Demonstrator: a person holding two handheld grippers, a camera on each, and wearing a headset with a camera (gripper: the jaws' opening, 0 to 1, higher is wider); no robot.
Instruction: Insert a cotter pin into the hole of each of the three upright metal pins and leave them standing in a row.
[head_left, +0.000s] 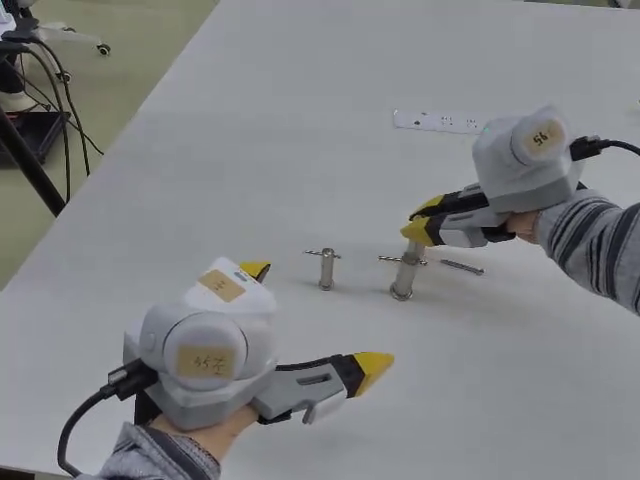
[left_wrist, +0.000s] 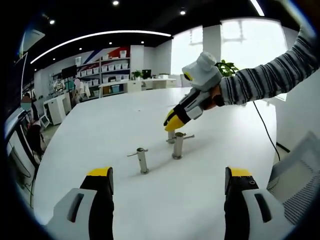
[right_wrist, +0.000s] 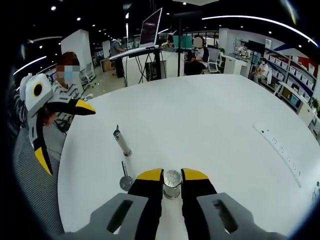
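Three upright metal pins stand mid-table. The left pin (head_left: 326, 270) (left_wrist: 143, 161) (right_wrist: 121, 141) has a cotter pin through its top. A second pin (head_left: 402, 288) (left_wrist: 177, 145) (right_wrist: 125, 181) also carries a cotter pin. Just behind it, my right gripper (head_left: 414, 231) (right_wrist: 172, 176) is shut on the top of the third pin (right_wrist: 172, 183) (left_wrist: 171, 136). A thin loose cotter pin (head_left: 462, 267) lies on the table to its right. My left gripper (head_left: 313, 317) (left_wrist: 170, 182) hovers open near the front edge, short of the pins, nothing between its jaws.
A white power strip (head_left: 440, 122) (right_wrist: 280, 145) lies at the back of the white table (head_left: 250, 150). The table's left edge drops to a floor with a stand and cables (head_left: 40, 110). Shelves and desks stand far off in the room.
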